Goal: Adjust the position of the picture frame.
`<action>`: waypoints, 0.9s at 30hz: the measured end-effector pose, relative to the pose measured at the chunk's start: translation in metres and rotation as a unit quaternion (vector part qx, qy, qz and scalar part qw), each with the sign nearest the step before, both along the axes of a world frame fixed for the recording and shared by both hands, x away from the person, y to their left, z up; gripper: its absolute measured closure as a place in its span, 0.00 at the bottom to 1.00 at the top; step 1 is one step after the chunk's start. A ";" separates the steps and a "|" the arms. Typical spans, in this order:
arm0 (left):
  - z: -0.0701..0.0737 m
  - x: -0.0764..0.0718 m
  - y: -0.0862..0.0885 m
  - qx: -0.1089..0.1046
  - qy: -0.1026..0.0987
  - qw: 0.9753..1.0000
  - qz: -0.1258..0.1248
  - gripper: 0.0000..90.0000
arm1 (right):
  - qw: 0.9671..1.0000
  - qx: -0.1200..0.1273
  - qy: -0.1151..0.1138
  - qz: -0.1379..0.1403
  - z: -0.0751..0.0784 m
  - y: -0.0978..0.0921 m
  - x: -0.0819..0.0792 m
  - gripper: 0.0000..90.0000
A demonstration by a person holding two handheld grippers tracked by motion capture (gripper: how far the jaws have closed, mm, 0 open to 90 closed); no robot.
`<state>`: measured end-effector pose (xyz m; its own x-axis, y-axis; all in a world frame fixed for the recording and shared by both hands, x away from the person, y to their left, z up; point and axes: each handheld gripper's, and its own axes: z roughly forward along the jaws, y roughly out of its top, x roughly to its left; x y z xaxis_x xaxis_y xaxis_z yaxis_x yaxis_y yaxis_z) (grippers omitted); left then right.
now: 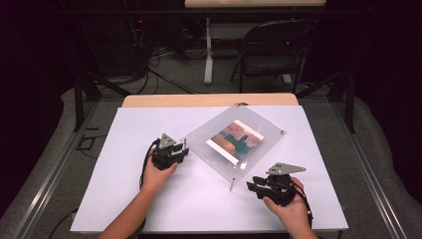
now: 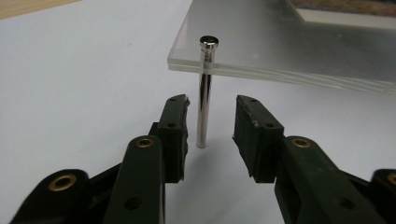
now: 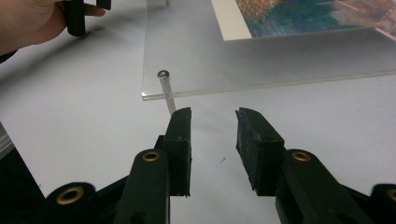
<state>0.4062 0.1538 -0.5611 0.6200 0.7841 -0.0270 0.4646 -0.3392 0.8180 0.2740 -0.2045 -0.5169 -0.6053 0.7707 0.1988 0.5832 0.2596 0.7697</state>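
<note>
**Two open grippers at the corner legs of a clear acrylic picture frame**

On the left, the left gripper [image 1: 180, 151] rests on the white table [image 1: 124, 199], jaws apart on either side of a slim metal leg [image 2: 204, 109] without touching it. At center, the acrylic frame [image 1: 266, 144] stands raised on such legs, a colourful print [image 1: 236, 138] sandwiched inside. On the right, the right gripper [image 1: 253, 185] waits, jaws apart, near the frame's near corner leg [image 3: 166, 93]. The panel looks stiff, smooth, slippery and easily scratched; the polished legs seem the safer hold.
</note>
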 end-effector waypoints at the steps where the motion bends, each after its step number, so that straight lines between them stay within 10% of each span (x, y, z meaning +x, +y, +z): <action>1: -0.001 0.001 -0.001 0.003 -0.001 1.000 0.001 0.75 | 1.000 -0.001 -0.002 0.001 -0.002 0.000 0.000 0.74; 12: -0.003 0.009 -0.006 0.004 0.006 1.000 0.006 0.95 | 1.000 0.005 0.008 0.006 -0.012 0.004 -0.003 0.80; 27: 0.002 -0.010 -0.006 -0.008 0.033 0.999 -0.021 0.95 | 0.998 -0.041 0.023 0.036 -0.033 0.028 -0.007 0.82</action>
